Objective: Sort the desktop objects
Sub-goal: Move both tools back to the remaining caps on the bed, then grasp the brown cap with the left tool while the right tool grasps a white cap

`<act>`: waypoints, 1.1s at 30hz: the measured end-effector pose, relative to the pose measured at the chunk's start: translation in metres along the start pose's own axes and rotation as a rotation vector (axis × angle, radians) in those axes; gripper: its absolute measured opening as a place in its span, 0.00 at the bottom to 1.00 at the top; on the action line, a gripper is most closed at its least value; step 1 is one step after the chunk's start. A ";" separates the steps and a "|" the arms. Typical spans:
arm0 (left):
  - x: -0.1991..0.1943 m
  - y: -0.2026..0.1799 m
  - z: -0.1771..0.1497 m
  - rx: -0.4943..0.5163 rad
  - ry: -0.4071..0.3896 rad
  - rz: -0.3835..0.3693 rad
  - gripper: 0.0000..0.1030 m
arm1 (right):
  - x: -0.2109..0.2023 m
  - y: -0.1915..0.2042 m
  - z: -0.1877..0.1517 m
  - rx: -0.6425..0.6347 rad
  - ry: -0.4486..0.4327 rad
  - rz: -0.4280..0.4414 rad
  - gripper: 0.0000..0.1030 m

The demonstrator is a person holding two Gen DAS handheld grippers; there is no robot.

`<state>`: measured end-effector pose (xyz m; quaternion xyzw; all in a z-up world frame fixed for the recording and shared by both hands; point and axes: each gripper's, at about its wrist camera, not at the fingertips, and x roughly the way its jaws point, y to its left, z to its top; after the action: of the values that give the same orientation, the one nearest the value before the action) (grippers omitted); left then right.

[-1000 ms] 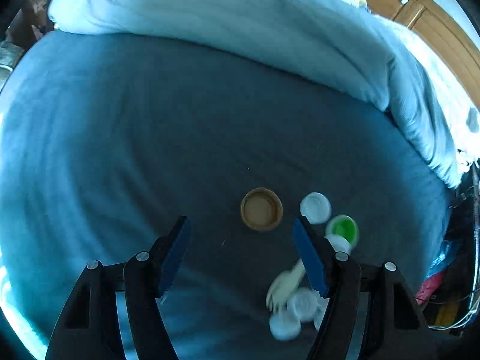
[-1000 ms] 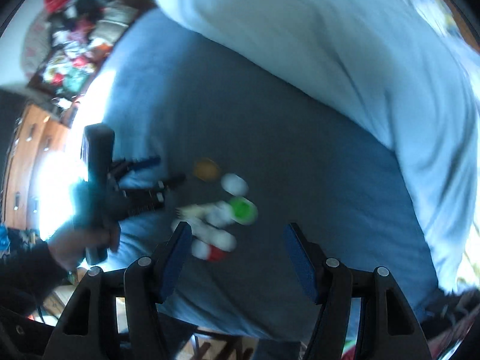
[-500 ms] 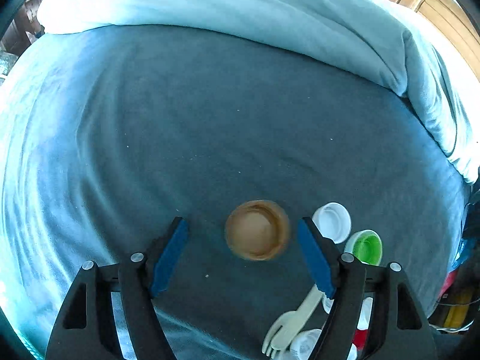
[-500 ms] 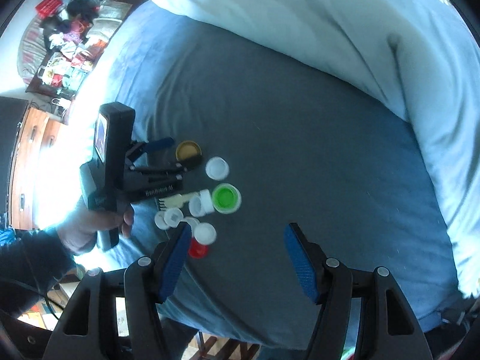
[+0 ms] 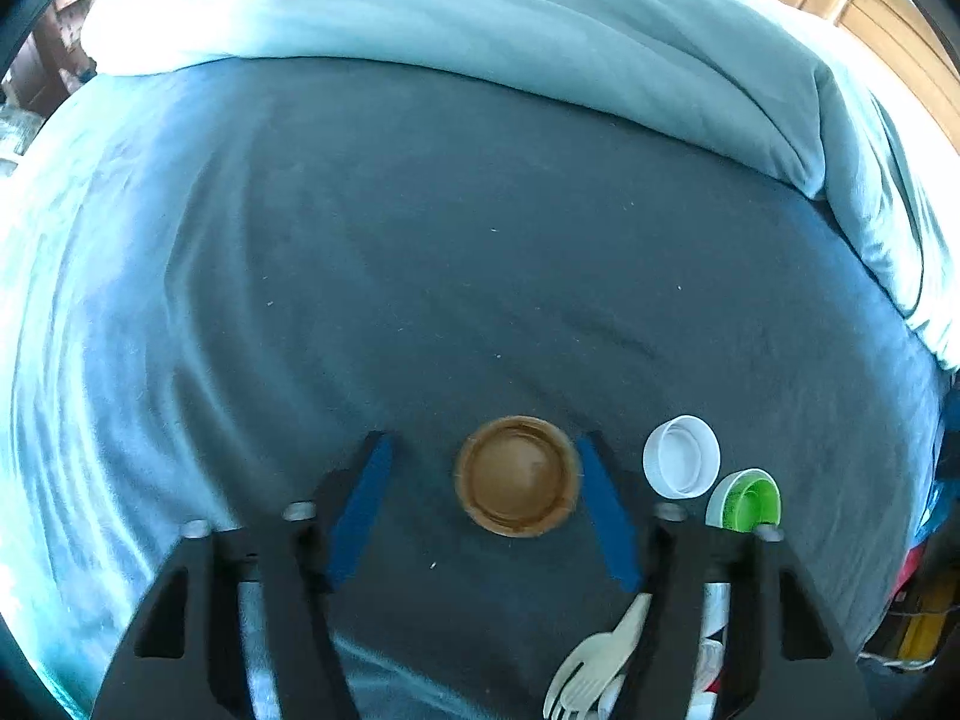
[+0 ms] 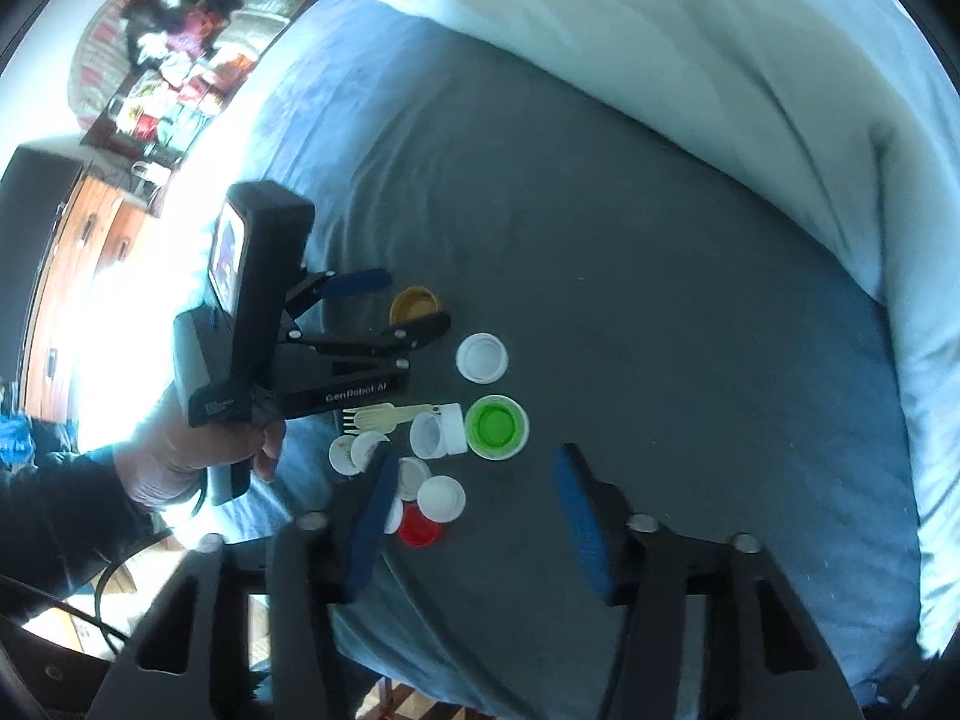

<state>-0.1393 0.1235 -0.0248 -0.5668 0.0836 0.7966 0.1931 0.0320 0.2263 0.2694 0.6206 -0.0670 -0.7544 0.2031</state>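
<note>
Two grippers work over a bed [image 5: 420,276] with a dark blue cover; the left gripper [image 5: 486,498] has its jaws closing around a brown lid [image 5: 517,475], which lies open side up between the blue pads, the right pad just beside its rim and the left pad still apart from it, so nothing is clamped. Past that gripper's right finger sit a white cap [image 5: 681,456] and a green cap [image 5: 744,500], and a pale plastic fork [image 5: 600,660] lies under the same finger. The right gripper [image 6: 474,516] hangs above the cluster with jaws closing on nothing, bare cover between them; a red cap [image 6: 420,525] and a white lid [image 6: 441,497] lie just inside its left pad. Ahead of both, the cover runs open up to a folded pale duvet [image 6: 690,48]. Only the right wrist view shows the hand [image 6: 180,450] on the left gripper's handle and a cluttered shelf [image 6: 168,78] beyond the bed's edge
</note>
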 end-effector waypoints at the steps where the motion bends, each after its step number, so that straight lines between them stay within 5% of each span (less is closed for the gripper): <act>1: -0.003 0.003 0.000 -0.013 0.002 0.002 0.42 | 0.006 0.001 0.001 -0.004 -0.001 0.002 0.50; 16: -0.067 0.012 -0.029 -0.172 -0.053 0.028 0.40 | 0.115 0.015 0.033 -0.092 0.050 -0.125 0.50; 18: -0.060 0.005 -0.027 -0.178 -0.051 0.023 0.41 | 0.123 0.016 0.033 -0.117 0.063 -0.161 0.41; 20: -0.056 0.005 -0.029 -0.173 -0.047 0.009 0.41 | 0.124 0.014 0.033 -0.132 0.060 -0.174 0.33; 27: -0.050 -0.015 -0.025 -0.077 -0.099 0.003 0.58 | 0.090 0.001 0.031 -0.059 0.006 -0.098 0.33; 33: -0.025 -0.018 -0.019 -0.038 -0.075 0.090 0.60 | 0.068 -0.005 0.024 -0.031 -0.029 -0.070 0.33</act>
<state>-0.1082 0.1276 -0.0069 -0.5359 0.0865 0.8265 0.1491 -0.0026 0.2005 0.2111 0.6083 -0.0368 -0.7709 0.1853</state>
